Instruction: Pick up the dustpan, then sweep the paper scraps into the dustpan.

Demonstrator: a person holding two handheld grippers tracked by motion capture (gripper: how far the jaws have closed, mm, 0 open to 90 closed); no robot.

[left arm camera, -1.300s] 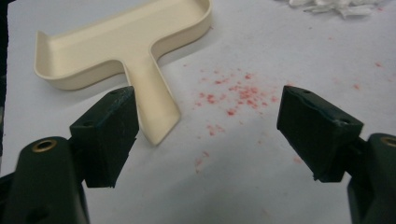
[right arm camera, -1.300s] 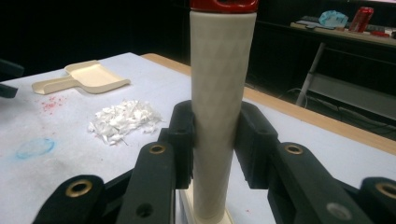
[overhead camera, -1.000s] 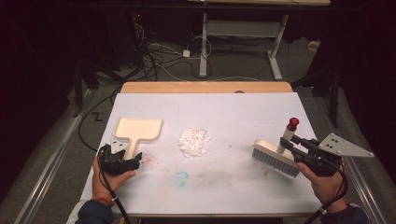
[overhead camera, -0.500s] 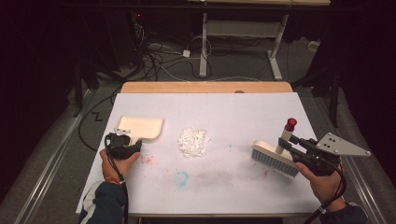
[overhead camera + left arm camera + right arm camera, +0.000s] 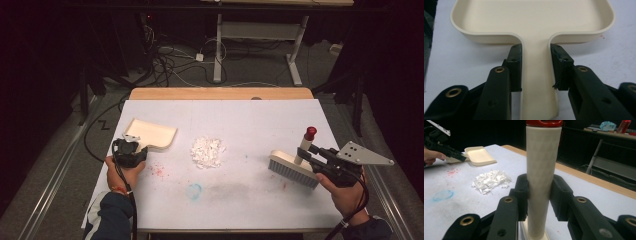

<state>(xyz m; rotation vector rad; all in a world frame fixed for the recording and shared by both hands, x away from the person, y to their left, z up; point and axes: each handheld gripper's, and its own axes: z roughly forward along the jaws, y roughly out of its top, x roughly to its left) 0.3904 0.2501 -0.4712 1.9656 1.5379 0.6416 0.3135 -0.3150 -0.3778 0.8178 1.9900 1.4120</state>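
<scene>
A cream dustpan (image 5: 152,134) lies at the left of the white sheet. My left gripper (image 5: 136,147) has just been closing and now stands shut on the dustpan's handle (image 5: 536,75), both pads pressed against its sides behind the dustpan's tray (image 5: 531,20). A pile of white paper shreds (image 5: 207,151) sits mid-table. At the right a brush (image 5: 292,169) rests bristles down, its upright handle topped by a red cap (image 5: 310,132). My right gripper (image 5: 306,151) is shut on that brush handle (image 5: 541,170). Farther off in the right gripper view lie the shreds (image 5: 490,181) and dustpan (image 5: 480,155).
A blue smear (image 5: 194,190) and red specks (image 5: 157,171) mark the white sheet (image 5: 250,120). The wooden table edge (image 5: 220,93) runs along the far side. Cables and a desk frame (image 5: 220,45) stand on the dark floor beyond.
My left gripper moved up the table to the dustpan's handle and closed on it; the dustpan turned slightly. The right gripper and brush stayed put.
</scene>
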